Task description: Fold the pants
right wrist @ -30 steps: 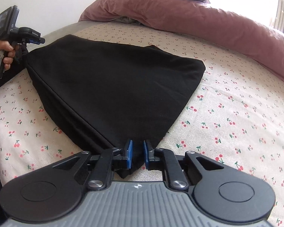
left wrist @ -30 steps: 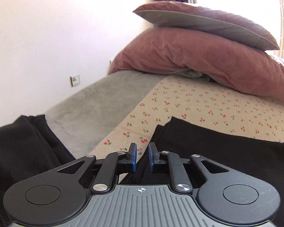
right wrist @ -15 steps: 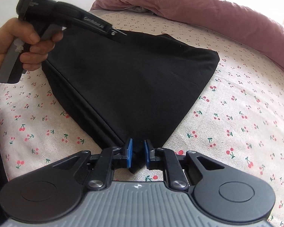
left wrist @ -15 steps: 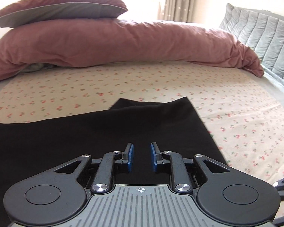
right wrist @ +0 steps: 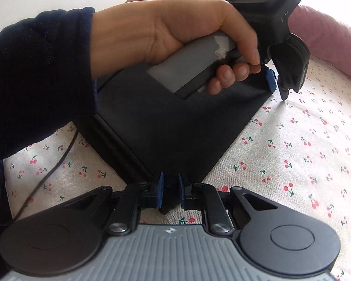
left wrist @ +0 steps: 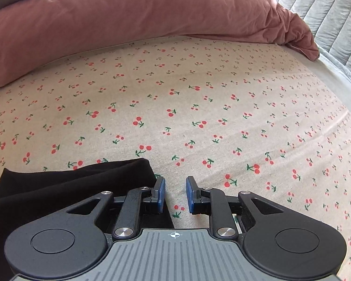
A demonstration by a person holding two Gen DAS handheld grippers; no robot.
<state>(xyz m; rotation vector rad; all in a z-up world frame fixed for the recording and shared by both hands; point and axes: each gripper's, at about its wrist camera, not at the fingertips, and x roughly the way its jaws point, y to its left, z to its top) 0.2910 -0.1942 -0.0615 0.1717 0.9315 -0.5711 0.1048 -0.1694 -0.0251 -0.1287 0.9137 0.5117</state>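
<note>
Mostly folded: black pants (right wrist: 175, 126) lie as a compact multi-layer stack on the cherry-print bed sheet (right wrist: 292, 154), layered edges visible along the near-left side. Right tool (right wrist: 170, 190) is nearly closed, pinching the near corner of the stack. Left tool (left wrist: 175, 193) sits at the far corner with its jaws apart and nothing between them; the pants edge is just left of its left pad. The person's left hand (right wrist: 175, 30) holds that tool. Remaining, I'd guess: release the near corner, maybe square or smooth the stack. Pink duvet (left wrist: 140, 16) lies well beyond.
</note>
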